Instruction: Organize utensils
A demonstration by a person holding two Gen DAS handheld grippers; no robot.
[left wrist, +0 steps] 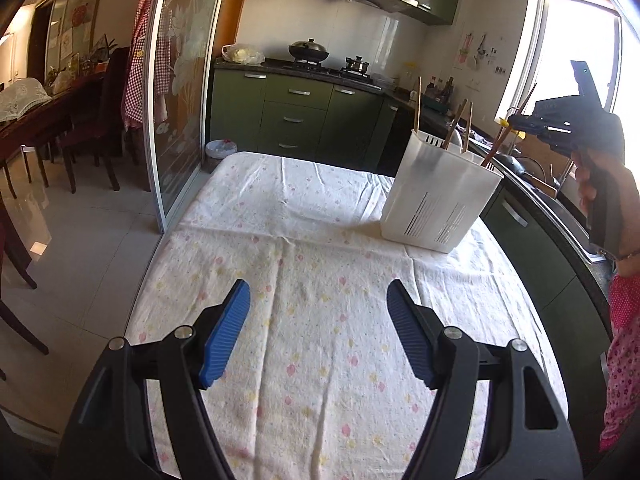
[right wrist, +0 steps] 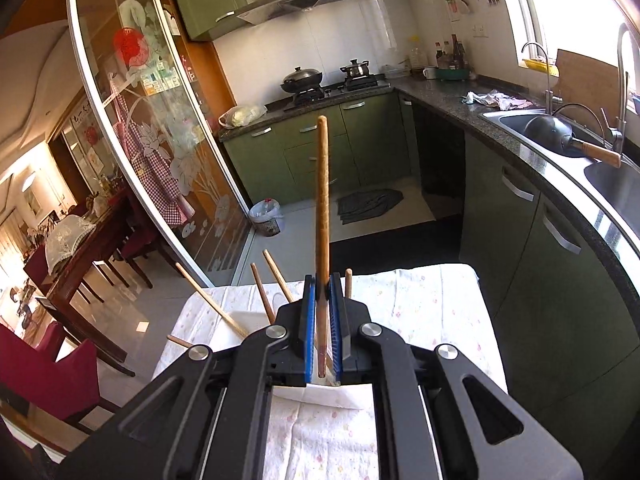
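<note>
Chopsticks [left wrist: 418,106] are seen standing in a white holder [left wrist: 436,196] on the far right part of the table [left wrist: 304,280], which is covered by a pale flowered cloth. The left tool [left wrist: 318,332] is held low over the near cloth with its blue pads spread wide and nothing between them; the holder is well apart from it, ahead and to the right. The right tool [right wrist: 323,328] is closed on a single wooden stick [right wrist: 322,200], probably a chopstick, which is pinched between the blue pads and rises well past them, nearly upright. Just beyond and below that tool the holder [right wrist: 248,318] is partly hidden, with several sticks leaning out of it to the left. In the left view, the right tool [left wrist: 516,122] is seen raised beside the holder, gripped by a hand [left wrist: 592,184].
</note>
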